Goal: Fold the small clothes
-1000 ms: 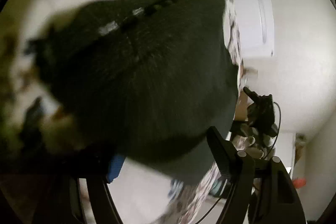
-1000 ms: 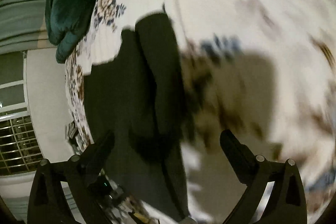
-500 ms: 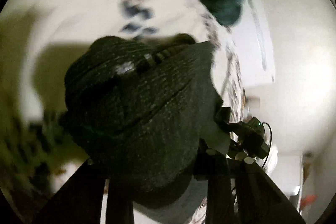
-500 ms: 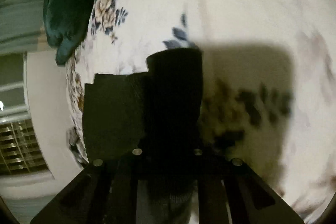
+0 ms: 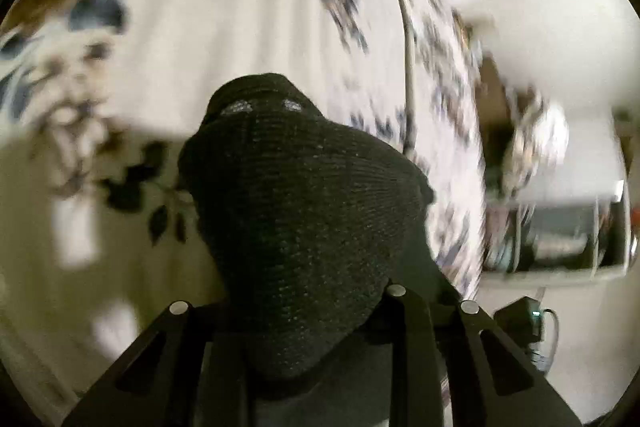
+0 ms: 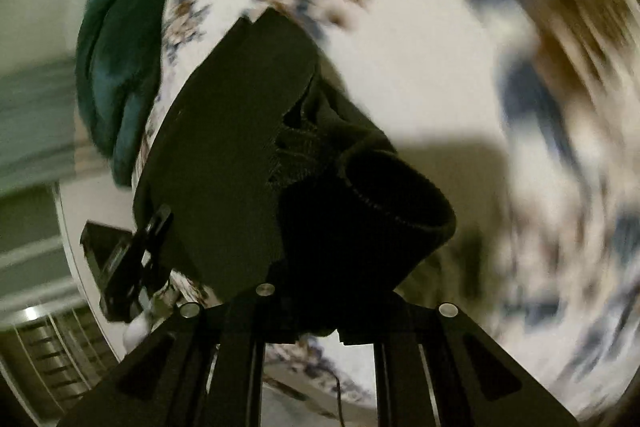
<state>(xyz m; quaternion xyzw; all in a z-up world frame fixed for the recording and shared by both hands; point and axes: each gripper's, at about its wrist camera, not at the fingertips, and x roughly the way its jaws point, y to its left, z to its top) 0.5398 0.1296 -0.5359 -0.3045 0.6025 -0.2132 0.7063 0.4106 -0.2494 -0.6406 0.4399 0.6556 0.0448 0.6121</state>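
Two tools, left tool (image 5: 304, 311) and right tool (image 6: 316, 311), each clamp one black knit garment (image 5: 296, 211) above one floral bedspread (image 5: 224, 27).

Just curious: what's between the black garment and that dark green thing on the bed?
In the right wrist view, only a strip of flowered bedspread separates the black garment from the green cushion.

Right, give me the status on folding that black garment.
Done: both claws have gripped the black knit garment; left claw and right claw are shut on it. In hand: it hangs bunched above the floral bedspread, cuff opening gaping. Left: no neat fold visible; lay it flat and fold.
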